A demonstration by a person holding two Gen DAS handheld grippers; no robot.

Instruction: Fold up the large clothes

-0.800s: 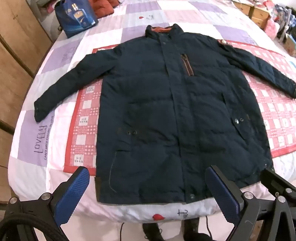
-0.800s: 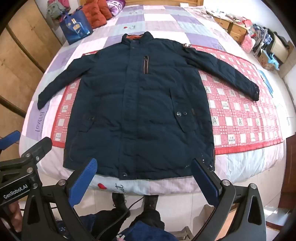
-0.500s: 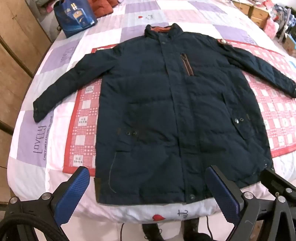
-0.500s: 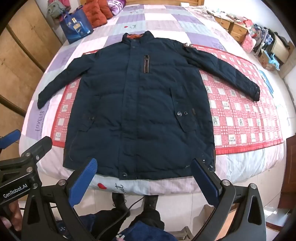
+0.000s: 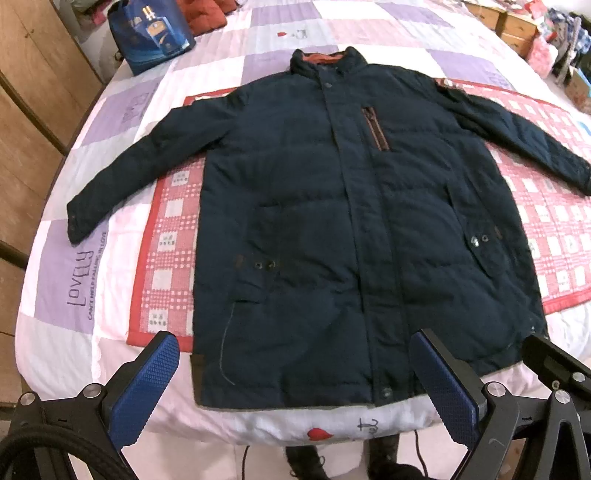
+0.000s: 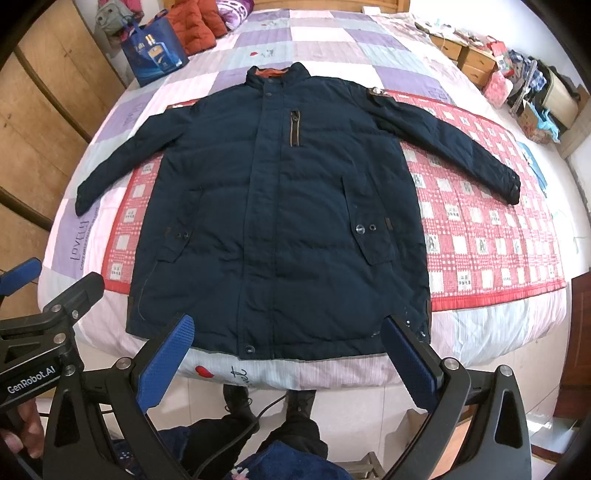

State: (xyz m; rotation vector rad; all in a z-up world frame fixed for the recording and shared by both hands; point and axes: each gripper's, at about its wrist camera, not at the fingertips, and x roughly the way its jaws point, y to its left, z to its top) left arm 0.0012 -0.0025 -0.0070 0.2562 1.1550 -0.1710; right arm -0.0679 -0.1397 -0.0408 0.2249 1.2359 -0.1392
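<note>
Jacket: dark navy padded jacket (image 5: 332,221) lies flat, front side up, on the bed, collar at the far end and hem at the near edge; it is closed down the middle.
Sleeves: both are spread outward; the left sleeve (image 5: 125,177) goes down to the left over the purple patch, and the right sleeve (image 6: 454,147) reaches far to the right over the red mat.
Details: orange lining shows inside the collar (image 6: 275,74), a brown-edged zip pocket (image 5: 376,127) sits on the chest, and flap pockets with snaps are on both sides of the lower part.
Under the jacket: a red and white checked mat (image 6: 480,229), which lies on a patchwork quilt (image 5: 288,22) of purple, pink and white squares.
Left gripper: left gripper (image 5: 295,373) hovers over the near hem, its blue pads spread wide, nothing between them, no touch with the cloth.
Right gripper: right gripper (image 6: 288,358) is also over the near hem, spread fully and holding nothing.
Far left corner: a blue shopping bag (image 6: 155,55) stands on the quilt, just beside orange-red cushions (image 6: 195,26).
Left side: wooden cupboard doors (image 5: 29,110) next to the bed.
Far right: wooden drawers (image 6: 472,59) with clutter around them.
Person: dark shoes (image 6: 236,400) and trousers show on the floor below the bed edge.
</note>
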